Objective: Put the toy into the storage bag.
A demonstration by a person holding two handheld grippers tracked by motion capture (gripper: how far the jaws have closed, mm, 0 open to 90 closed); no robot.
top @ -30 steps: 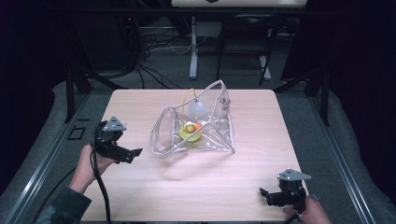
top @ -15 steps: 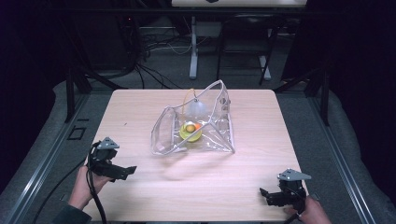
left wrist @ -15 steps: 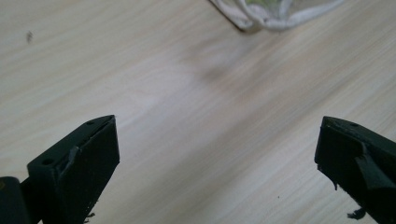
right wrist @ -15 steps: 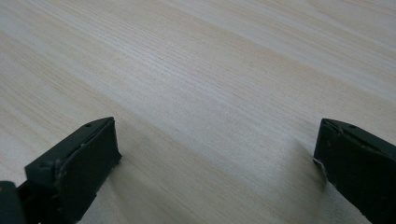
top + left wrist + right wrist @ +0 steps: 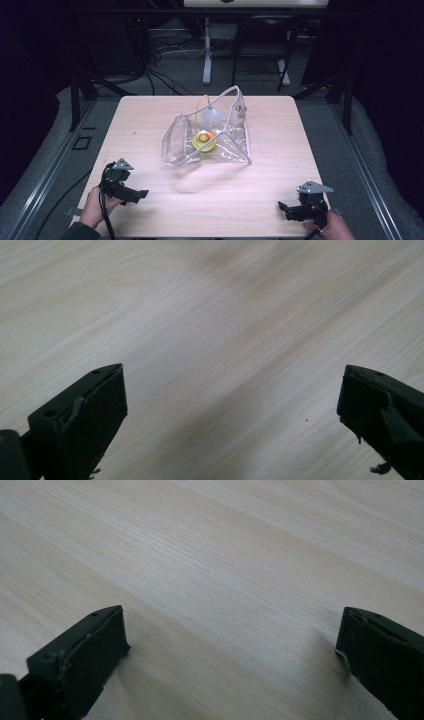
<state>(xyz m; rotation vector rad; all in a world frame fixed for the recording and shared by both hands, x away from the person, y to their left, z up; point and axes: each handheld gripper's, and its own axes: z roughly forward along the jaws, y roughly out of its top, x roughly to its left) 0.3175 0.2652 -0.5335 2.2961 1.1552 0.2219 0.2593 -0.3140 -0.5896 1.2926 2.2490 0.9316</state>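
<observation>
At mid-surface [image 5: 150, 120], the clear bag [image 5: 210, 135] lies well apart from both: the left hand-held gripper [image 5: 137, 195] at the near left, the right hand-held gripper [image 5: 286, 210] at the near right, each spread wide and empty.

Bare table at the near edge, one obstacle mid-table

Wood lay open across the table [image 5: 210, 195] between its near corners and along both side edges; only the clear plastic bag [image 5: 210, 137], standing at the centre toward the far edge, blocked passage.
</observation>
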